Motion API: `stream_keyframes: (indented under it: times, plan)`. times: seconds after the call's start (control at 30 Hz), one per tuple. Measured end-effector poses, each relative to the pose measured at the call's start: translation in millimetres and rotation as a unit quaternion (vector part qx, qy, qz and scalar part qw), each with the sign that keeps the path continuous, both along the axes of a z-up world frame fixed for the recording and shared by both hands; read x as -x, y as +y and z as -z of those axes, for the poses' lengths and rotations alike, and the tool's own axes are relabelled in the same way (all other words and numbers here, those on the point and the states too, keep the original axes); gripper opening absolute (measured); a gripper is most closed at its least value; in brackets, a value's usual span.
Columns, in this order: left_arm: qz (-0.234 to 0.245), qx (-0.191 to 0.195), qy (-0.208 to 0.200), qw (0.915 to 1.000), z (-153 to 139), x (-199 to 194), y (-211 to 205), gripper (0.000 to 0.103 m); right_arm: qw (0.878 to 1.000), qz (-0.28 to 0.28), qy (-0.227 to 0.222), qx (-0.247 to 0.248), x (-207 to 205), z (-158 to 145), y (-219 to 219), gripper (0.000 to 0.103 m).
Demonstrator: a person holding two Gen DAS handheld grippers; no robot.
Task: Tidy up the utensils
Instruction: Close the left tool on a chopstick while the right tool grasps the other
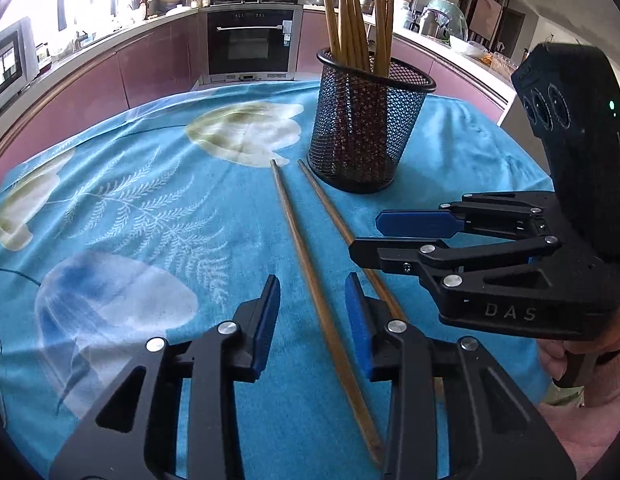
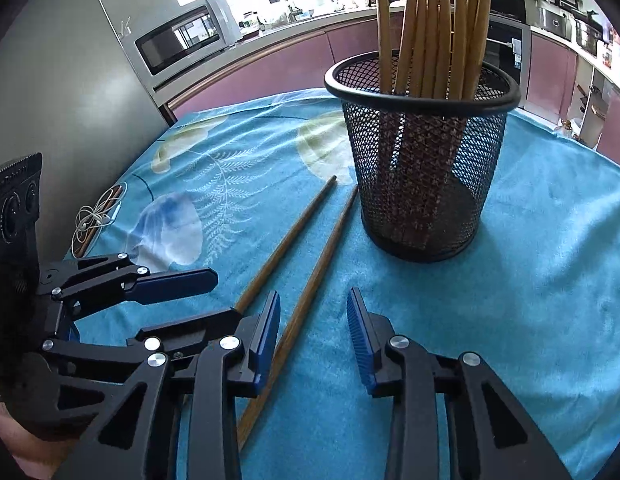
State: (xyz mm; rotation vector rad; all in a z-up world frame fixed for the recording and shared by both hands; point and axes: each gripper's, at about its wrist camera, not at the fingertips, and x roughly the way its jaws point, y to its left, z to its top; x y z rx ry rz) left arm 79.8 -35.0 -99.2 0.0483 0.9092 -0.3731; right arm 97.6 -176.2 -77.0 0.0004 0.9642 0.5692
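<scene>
1. Progress. A black mesh holder (image 1: 369,128) stands on the counter (image 1: 469,160), which is covered with a blue floral cloth, and already carries a bundle of upright chopsticks (image 1: 349,12). Two wooden chopsticks remain lying loose on the cloth, so the task appears mostly done, with this last pair left to collect.
2. Loose pieces. The left chopstick (image 1: 310,276) and the right chopstick (image 1: 337,220) lie side by side, apart from each other, their far ends just beside the holder's base.
3. Left hand-held gripper (image 1: 313,308). Jaws partly open, holding nothing; the left chopstick runs through the gap between the blue pads, which do not appear to press on it.
4. Right hand-held gripper (image 2: 313,320). Jaws partly open and empty; the right chopstick passes just inside its left pad, seemingly unclamped.
</scene>
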Motion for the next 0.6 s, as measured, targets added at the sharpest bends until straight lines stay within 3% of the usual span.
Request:
stream_keyframes:
  times: [0.1,0.3,0.53,0.6]
  plan:
    - [0.002,-0.004,0.005,1.0,4,-9,0,0.031,1.0,0.003,0.007,0.002,-9,2,3,0.023]
    - [0.001,-0.006,0.01,0.9999,9,-23,-1,0.027,1.0,0.004,0.002,0.017,-14,3,10,0.02]
    - [-0.009,0.001,0.014,0.9999,10,-31,-4,0.011,1.0,0.0,0.006,0.012,-14,2,8,0.008]
    - [-0.013,0.001,0.013,0.9998,11,-31,-5,0.011,1.0,0.0,0.005,0.012,-13,1,6,0.007]
